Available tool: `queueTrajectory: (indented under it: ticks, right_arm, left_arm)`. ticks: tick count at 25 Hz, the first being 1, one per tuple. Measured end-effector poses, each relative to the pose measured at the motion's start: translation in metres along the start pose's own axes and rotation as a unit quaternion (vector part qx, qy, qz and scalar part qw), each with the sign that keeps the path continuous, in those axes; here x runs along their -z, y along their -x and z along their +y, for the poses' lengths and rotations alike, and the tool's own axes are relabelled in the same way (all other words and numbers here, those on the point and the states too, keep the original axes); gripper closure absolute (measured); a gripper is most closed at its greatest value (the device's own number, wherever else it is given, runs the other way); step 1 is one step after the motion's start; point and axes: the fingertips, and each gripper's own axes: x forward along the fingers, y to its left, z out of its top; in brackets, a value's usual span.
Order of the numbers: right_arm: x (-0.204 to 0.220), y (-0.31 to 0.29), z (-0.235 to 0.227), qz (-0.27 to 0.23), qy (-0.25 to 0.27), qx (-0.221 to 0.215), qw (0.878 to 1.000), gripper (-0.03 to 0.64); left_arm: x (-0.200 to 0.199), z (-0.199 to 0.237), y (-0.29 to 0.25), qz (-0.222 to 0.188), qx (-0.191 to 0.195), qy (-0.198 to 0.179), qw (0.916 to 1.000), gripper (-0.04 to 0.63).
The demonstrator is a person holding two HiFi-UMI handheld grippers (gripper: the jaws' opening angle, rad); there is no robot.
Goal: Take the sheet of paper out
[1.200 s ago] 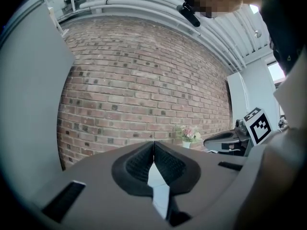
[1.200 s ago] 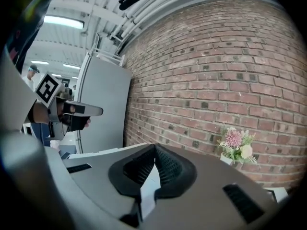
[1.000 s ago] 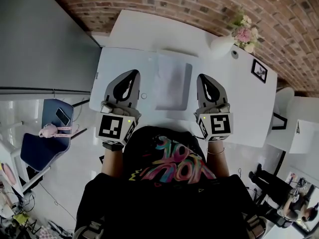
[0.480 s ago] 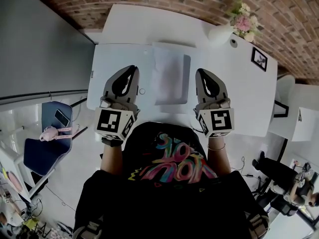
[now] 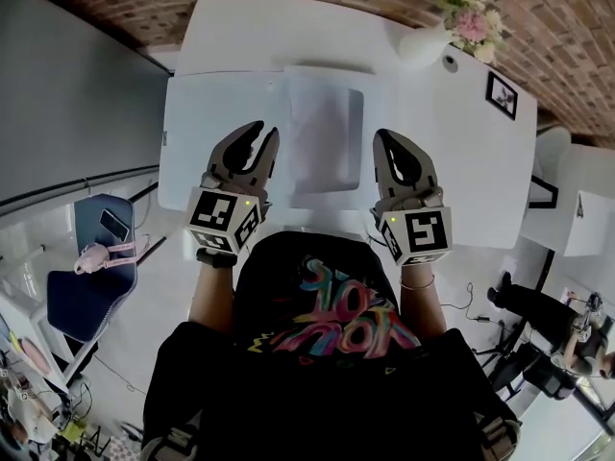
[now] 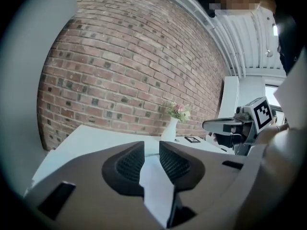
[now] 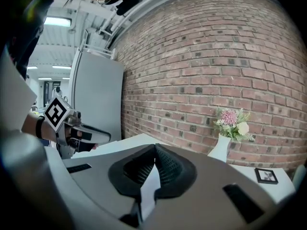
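Observation:
A pale sheet of paper [image 5: 322, 142] lies flat on the white table [image 5: 207, 113], apparently inside a clear sleeve with a darker right edge. My left gripper [image 5: 266, 134] hovers to its left. Its jaws are opening, a narrow gap shows between the ribbed pads [image 6: 129, 164], and nothing is between them. My right gripper [image 5: 383, 137] hangs to the right of the sheet with its tips together and nothing held. Each gripper shows in the other's view, the right gripper [image 6: 230, 126] and the left gripper [image 7: 81, 133]. Neither touches the sheet.
A white vase of flowers [image 5: 432, 36] and a small framed picture [image 5: 500, 94] stand at the table's far right. A brick wall [image 6: 129, 71] runs behind the table. A blue chair [image 5: 91, 277] with a phone on it stands at the left.
Both grippers have sunk toward the table. The left gripper's jaws, earlier closed to a point, now stand slightly apart. The right gripper's jaws stay closed.

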Motion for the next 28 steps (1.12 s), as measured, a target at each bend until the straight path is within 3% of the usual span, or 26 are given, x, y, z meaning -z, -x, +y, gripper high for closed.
queueTrajectory:
  ticks: [17, 24, 28]
  right_arm:
    - [0.032, -0.004, -0.01, 0.049, -0.027, 0.022, 0.998, 0.598]
    - [0.042, -0.005, -0.005, 0.056, -0.025, 0.017, 0.998, 0.598]
    - [0.05, -0.003, -0.001, 0.08, -0.028, 0.013, 0.996, 0.598]
  left_arm:
    - [0.079, 0.003, -0.064, 0.101, 0.068, 0.084, 0.9891, 0.411]
    - [0.111, 0.012, -0.079, 0.133, 0.072, 0.144, 0.978, 0.368]
    - [0.126, 0.019, -0.084, 0.155, 0.067, 0.16, 0.9727, 0.362]
